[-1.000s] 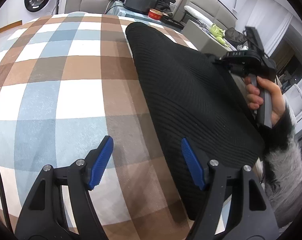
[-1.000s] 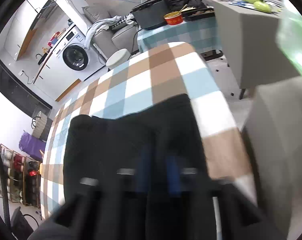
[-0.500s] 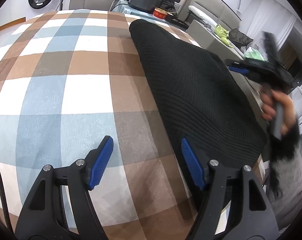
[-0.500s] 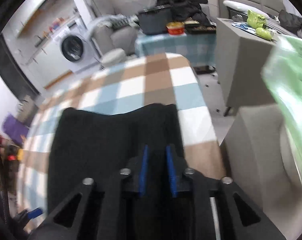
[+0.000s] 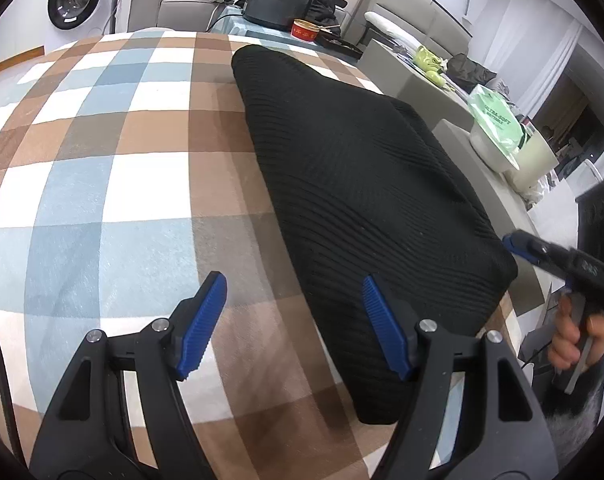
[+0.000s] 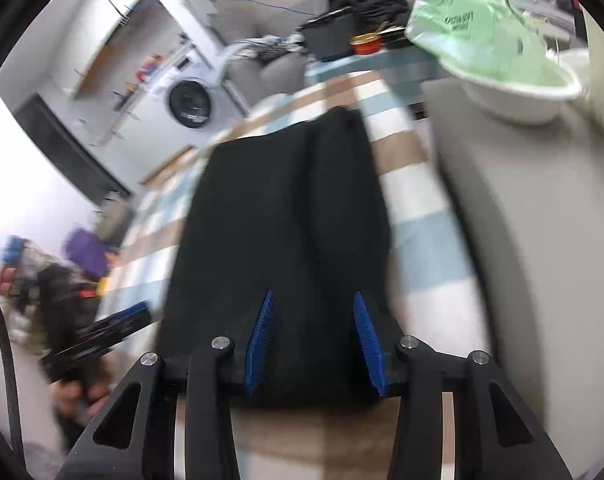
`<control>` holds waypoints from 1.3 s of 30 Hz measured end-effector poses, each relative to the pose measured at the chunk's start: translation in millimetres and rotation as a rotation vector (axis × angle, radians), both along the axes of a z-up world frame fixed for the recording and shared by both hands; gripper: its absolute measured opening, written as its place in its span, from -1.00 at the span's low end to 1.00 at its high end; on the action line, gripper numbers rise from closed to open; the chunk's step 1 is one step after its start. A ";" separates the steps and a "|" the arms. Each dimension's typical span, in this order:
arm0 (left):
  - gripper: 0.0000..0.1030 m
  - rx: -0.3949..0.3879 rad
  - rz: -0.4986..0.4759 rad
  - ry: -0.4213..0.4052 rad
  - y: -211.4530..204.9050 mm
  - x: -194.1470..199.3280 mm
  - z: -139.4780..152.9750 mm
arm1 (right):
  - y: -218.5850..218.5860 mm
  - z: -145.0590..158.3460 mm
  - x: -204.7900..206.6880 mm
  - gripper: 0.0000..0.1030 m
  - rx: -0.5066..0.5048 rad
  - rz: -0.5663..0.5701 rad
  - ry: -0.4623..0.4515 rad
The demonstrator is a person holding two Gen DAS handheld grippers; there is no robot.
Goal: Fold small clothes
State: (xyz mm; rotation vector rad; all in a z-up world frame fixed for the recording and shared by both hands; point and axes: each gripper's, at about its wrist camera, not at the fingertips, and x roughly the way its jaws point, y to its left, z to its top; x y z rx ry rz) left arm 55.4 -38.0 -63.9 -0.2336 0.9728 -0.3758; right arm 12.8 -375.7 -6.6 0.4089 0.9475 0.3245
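Lying flat on the checked surface [image 5: 113,184], the black ribbed garment [image 5: 366,184] is being taken as the landmark for everything below. Its long axis is running from the near edge of the surface away toward the far end, where the washing machine [image 5: 75,0] is standing beyond it.

The left hand-held gripper [image 5: 291,326] is being held over the garment's near left border: its right pad is hanging above the knit, its left pad above bare check, jaws standing apart with nothing clamped.

The right hand-held gripper [image 6: 314,340] is being held at the garment's near end, pointed along the long axis; its jaws are opening, and black cloth is showing between the pads without being visibly pinched. In the left wrist view it is seen just off the garment's near right corner.

Both are being judged close; the right one is lined up squarely on the short near edge, the likelier place for a fold along the length.

The garment is appearing as a dark, fine-ribbed knit, already doubled into a long slab with a raised lengthwise ridge, thick and soft-edged. The right view is being blurred.
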 end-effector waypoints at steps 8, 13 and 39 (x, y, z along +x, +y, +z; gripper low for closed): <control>0.32 0.028 -0.033 0.006 -15.2 -9.8 -0.6 | 13.0 -20.5 -1.2 -0.88 -0.107 0.028 0.032; 0.32 0.018 -0.023 0.008 -13.0 -8.4 0.1 | 14.7 -20.6 -6.4 -0.88 -0.199 0.012 0.069; -0.81 -0.049 0.022 -0.030 5.9 0.7 -13.0 | 30.0 -43.9 31.3 -0.48 -0.133 -0.037 0.070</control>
